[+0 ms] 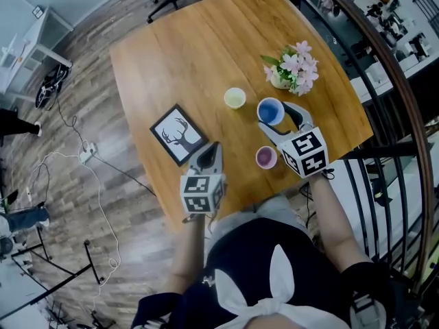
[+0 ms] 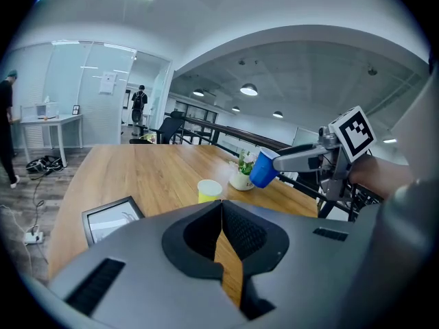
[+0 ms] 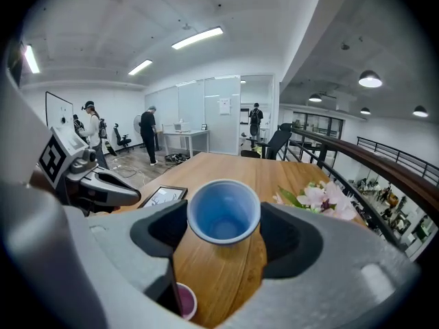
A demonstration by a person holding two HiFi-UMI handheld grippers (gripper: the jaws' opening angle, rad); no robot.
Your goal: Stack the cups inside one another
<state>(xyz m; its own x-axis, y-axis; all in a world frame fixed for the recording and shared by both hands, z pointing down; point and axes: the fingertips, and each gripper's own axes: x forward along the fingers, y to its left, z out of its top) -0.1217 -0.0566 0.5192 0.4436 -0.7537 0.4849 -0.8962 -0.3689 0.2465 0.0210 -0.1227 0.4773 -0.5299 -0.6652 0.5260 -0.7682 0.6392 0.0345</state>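
Three cups showed: blue cup [image 1: 270, 110] was clamped by its sides in R gripper [image 1: 281, 122], aloft nr right edge of table [image 1: 185, 53]; yellow cup [image 1: 234, 98] mid-table, purple cup [image 1: 266, 157] nr near edge; L gripper [image 1: 214, 148] pinched together, empty; cups prob light, thin, crushable, so grip softly below rim.

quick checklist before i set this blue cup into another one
1. Blue cup clamped in right gripper: ok.
2. Blue cup off the table: ok.
3. Blue cup upright: not ok, it is tilted.
4. Purple cup upright, mouth open: ok.
5. Blue cup above purple cup: not ok, purple sits nearer the person.
6. Left gripper shut, empty, apart from the cups: ok.
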